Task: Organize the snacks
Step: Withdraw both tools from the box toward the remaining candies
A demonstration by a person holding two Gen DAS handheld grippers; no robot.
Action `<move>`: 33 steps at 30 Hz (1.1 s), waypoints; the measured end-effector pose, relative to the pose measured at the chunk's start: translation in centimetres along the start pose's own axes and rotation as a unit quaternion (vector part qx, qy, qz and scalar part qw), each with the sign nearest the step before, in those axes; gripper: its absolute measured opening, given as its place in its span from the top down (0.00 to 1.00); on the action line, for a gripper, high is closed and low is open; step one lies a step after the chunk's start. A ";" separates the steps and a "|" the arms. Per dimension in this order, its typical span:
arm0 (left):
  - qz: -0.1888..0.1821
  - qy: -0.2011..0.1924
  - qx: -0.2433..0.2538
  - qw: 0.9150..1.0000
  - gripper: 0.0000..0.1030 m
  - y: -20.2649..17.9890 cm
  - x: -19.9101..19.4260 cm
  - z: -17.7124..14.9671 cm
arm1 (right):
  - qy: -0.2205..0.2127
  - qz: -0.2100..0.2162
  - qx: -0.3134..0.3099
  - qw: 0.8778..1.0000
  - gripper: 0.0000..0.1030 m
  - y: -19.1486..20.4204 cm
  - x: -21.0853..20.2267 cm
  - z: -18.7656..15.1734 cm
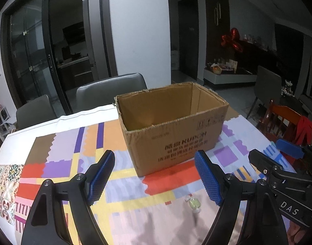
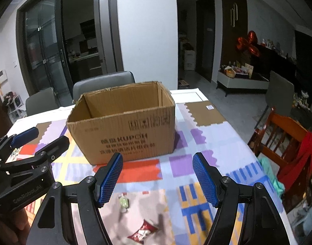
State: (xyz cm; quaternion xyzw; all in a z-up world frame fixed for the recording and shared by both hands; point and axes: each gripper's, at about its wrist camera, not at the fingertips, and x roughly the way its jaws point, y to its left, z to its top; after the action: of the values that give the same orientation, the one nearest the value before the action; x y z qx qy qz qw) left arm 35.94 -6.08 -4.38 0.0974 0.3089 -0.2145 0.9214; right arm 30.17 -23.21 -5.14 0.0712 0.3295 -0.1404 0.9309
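Note:
An open brown cardboard box (image 1: 172,126) (image 2: 123,126) stands on the patterned tablecloth, and what shows of its inside looks empty. A small pale green wrapped candy (image 1: 194,203) (image 2: 123,201) lies on the cloth in front of it. A red and white snack packet (image 2: 142,231) lies nearer, seen only in the right wrist view. My left gripper (image 1: 155,175) hovers open above the cloth, the candy below and right of its middle. My right gripper (image 2: 157,176) is open too, with the candy and the packet below it. Nothing sits between either pair of fingers.
Grey chairs (image 1: 111,89) stand behind the table. A wooden chair with red cloth (image 2: 290,143) is off the right edge. A flat brown cardboard sheet (image 2: 205,112) lies right of the box. The other gripper appears at each view's side (image 1: 282,163) (image 2: 25,153).

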 end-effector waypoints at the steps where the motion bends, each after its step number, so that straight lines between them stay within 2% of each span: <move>1: -0.002 0.001 0.002 1.000 0.22 -0.1 -0.1 -0.2 | 0.002 -0.002 0.003 1.000 0.30 0.0 -0.1 -0.3; 7: -0.016 0.013 0.030 0.999 0.22 -0.9 -0.1 -1.9 | 0.012 -0.014 0.019 1.000 0.30 -0.1 -0.6 -2.5; 19: -0.033 0.041 0.040 0.998 0.23 -1.5 0.3 -5.3 | 0.031 -0.041 0.021 0.998 0.30 0.1 -0.9 -6.1; 33: -0.046 0.072 0.054 0.995 0.27 -1.8 2.0 -8.7 | 0.058 -0.040 0.018 0.997 0.30 0.3 0.1 -8.9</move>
State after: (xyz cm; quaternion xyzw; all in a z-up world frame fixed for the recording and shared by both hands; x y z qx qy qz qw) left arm 31.96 -5.60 -12.52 0.1484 0.3668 -0.2657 0.8791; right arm 25.02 -20.96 -12.03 0.0822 0.3827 -0.1794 0.9025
